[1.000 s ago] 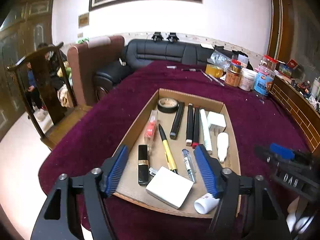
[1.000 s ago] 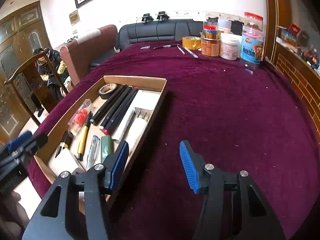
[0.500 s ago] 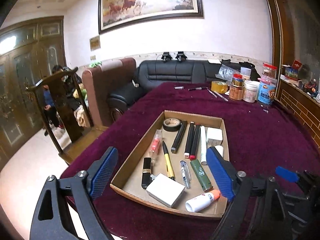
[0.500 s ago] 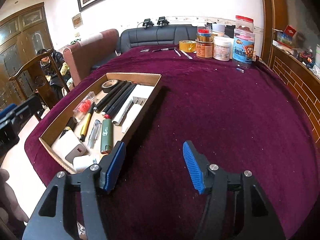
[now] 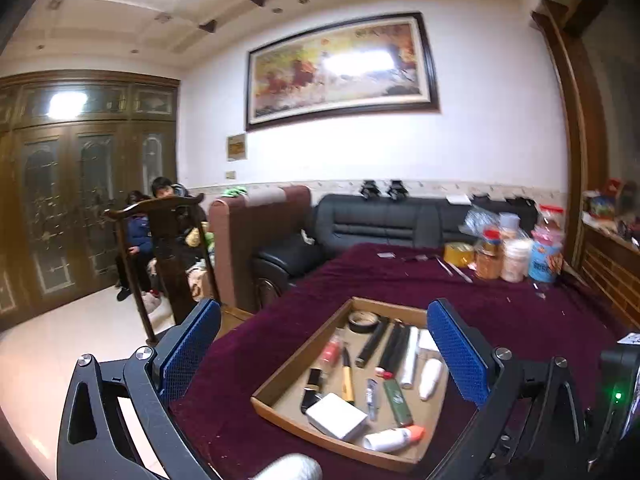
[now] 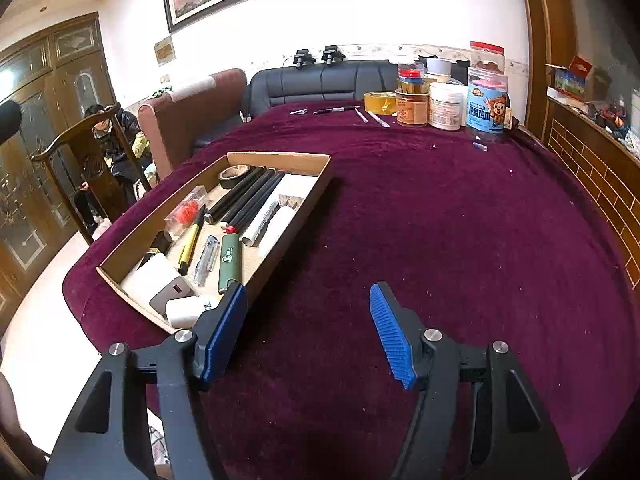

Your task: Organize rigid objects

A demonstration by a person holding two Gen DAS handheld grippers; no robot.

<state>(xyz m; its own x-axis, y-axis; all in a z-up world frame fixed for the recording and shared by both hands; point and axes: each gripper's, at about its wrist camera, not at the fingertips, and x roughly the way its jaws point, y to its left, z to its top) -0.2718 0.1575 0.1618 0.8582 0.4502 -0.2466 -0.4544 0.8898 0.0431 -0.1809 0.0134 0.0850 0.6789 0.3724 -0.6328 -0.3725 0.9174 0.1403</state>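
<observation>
A shallow cardboard tray [image 5: 294, 364] [image 6: 320, 178] lies on the maroon table. It holds several items in rows: a tape roll [image 6: 233, 176], black pens [image 6: 248, 196], a yellow pen [image 6: 190, 242], a green lighter [image 6: 230, 262], a white power bank [image 5: 338, 420] and a white tube with an orange cap [image 5: 392, 438]. My left gripper [image 5: 324, 354] is open and empty, raised above and behind the tray's near end. My right gripper [image 6: 308, 328] is open and empty, over bare cloth just right of the tray's near corner.
Jars, a tape roll and loose pens [image 6: 444, 100] stand at the table's far edge. A wooden chair [image 5: 168, 256], an armchair and a black sofa [image 5: 384, 220] are beyond the table's left and far sides. People sit by the wardrobe. A brick ledge [image 6: 592, 168] runs along the right.
My left gripper has lifted and pulled back from the tray, tilting up so the wall and ceiling show. My right gripper has also drawn back and risen a little. Both stayed open.
</observation>
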